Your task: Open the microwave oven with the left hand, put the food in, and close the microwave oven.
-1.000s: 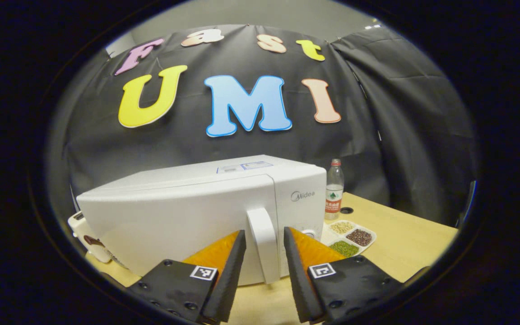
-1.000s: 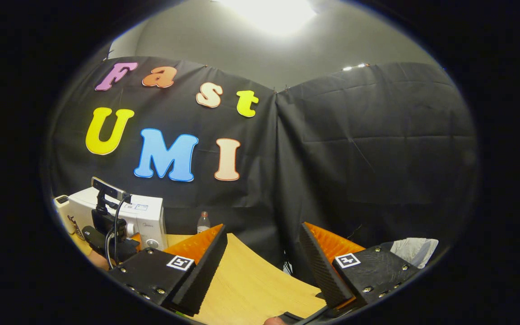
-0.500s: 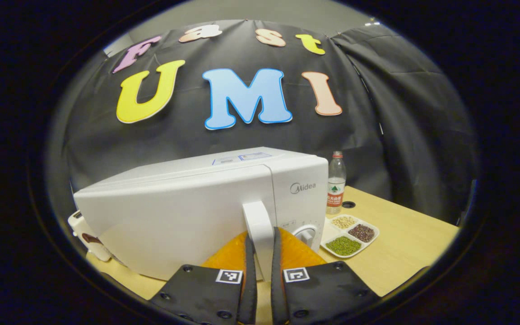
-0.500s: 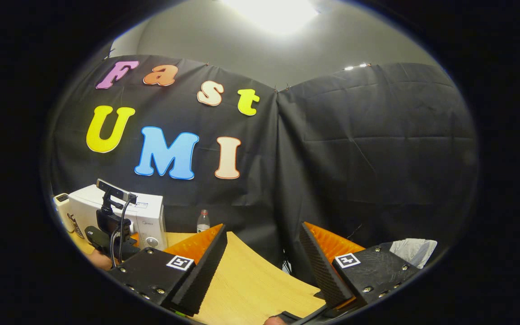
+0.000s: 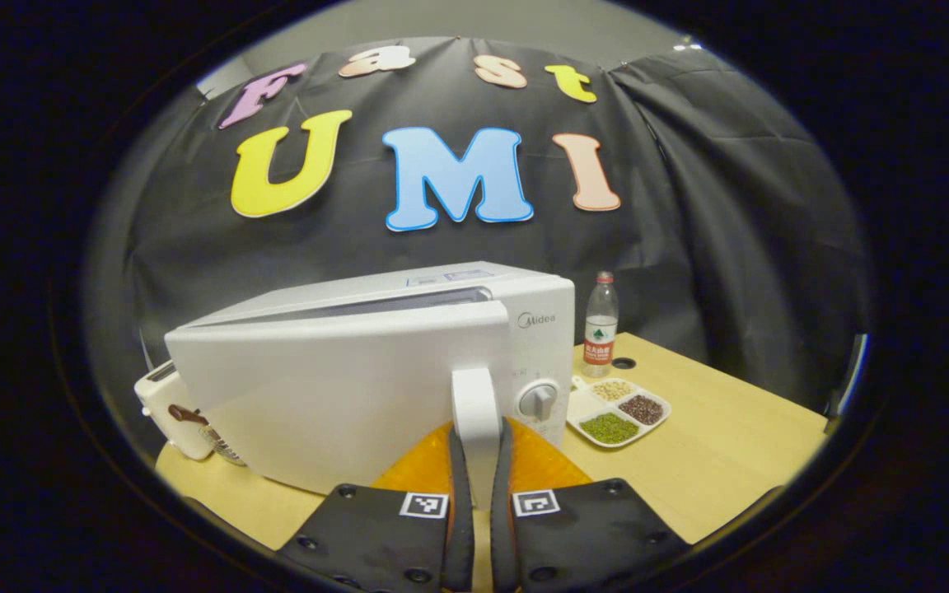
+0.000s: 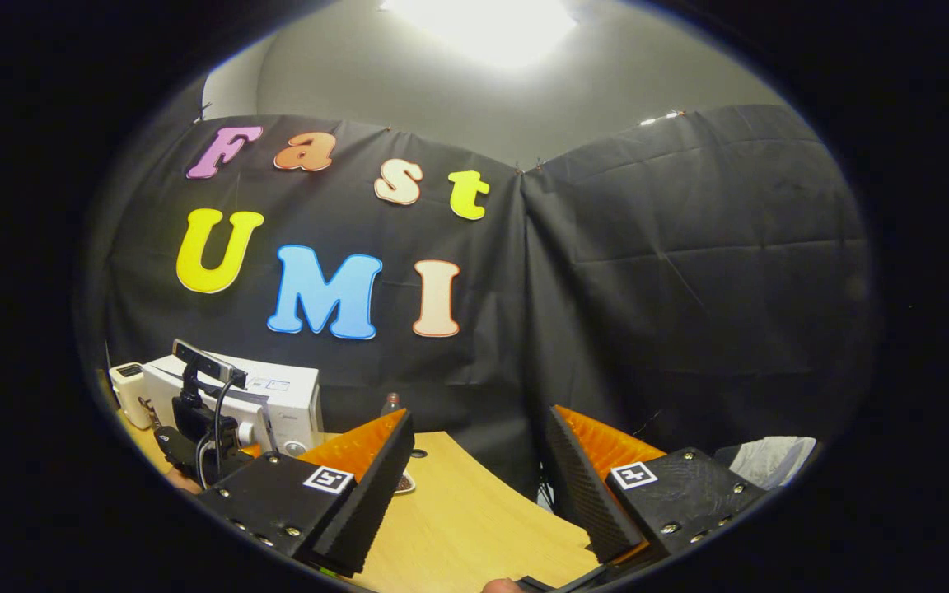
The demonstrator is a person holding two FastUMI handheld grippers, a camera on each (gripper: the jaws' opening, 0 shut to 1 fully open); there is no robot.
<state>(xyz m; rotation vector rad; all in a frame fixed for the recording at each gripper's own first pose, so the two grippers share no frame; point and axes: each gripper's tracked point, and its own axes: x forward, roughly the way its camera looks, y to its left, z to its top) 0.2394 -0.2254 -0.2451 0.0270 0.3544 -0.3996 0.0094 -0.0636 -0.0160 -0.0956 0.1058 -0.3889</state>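
Observation:
A white microwave (image 5: 343, 371) stands on the wooden table (image 5: 722, 445). Its door hangs slightly ajar, with a dark gap along the top edge. My left gripper (image 5: 477, 430) is shut on the door's upright white handle (image 5: 473, 395), a finger pressing on each side. The food is a white tray (image 5: 619, 405) with three compartments of beans, on the table right of the microwave. My right gripper (image 6: 474, 469) stands open above the table with nothing between its fingers. In the right gripper view the microwave (image 6: 285, 395) is far to the left, with the left gripper's body (image 6: 203, 420) in front of it.
A plastic water bottle (image 5: 600, 325) stands behind the tray, beside a small hole in the table. A small white appliance (image 5: 174, 403) sits left of the microwave. Pale crumpled material (image 6: 771, 457) lies off the table's right side.
My left gripper closed onto the microwave handle, and the door has since swung a little outward. The right gripper stayed open and its view shifted slightly.

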